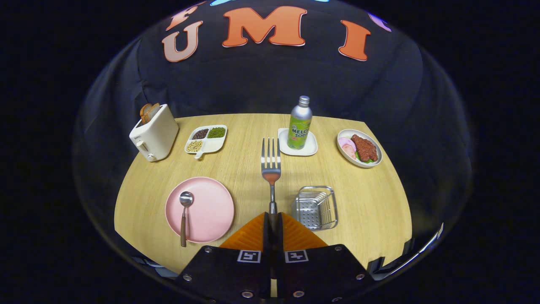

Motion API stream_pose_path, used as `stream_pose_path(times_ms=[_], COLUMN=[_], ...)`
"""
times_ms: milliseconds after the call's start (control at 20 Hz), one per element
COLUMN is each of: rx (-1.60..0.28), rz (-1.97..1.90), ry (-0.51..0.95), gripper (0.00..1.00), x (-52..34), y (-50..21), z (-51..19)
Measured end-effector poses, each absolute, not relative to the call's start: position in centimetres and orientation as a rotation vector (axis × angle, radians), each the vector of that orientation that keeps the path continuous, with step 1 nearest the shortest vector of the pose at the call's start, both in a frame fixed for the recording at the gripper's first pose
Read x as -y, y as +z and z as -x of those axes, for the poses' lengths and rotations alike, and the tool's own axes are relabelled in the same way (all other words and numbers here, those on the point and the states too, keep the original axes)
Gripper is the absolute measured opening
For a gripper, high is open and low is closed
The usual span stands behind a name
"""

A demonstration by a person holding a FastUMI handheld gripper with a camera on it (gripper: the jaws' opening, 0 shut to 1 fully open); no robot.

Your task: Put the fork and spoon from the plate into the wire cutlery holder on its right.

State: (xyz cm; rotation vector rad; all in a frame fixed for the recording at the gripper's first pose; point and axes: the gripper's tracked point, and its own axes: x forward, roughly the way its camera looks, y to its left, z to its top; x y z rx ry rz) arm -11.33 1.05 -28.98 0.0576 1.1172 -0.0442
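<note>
My gripper [272, 219] is shut on the handle of a metal fork [270, 162], whose tines point straight ahead, lifted above the wooden table. A pink plate [211, 209] lies to the left of the fingers. On its left side rests a spoon [184, 211] with a brown handle and its bowl toward the far side. The wire cutlery holder [316, 207] sits on the table just right of the fingers, below and to the right of the fork.
Beyond the fork stands a green soda bottle [300, 123] on a white coaster [312, 147]. A white toaster [154, 131] with bread and a divided dish of beans [206, 139] are at the far left. A plate of food [360, 147] is at the far right.
</note>
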Motion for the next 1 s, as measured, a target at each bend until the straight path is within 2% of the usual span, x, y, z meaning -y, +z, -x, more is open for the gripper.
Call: stream_pose_path(times_ms=[400, 1000], rx=[-1.229, -1.451], rz=[0.074, 0.082], ry=[-0.067, -0.017], gripper=[0.06, 0.06], x=[6.0, 7.5], y=[-29.2, -33.0], z=[13.0, 15.9])
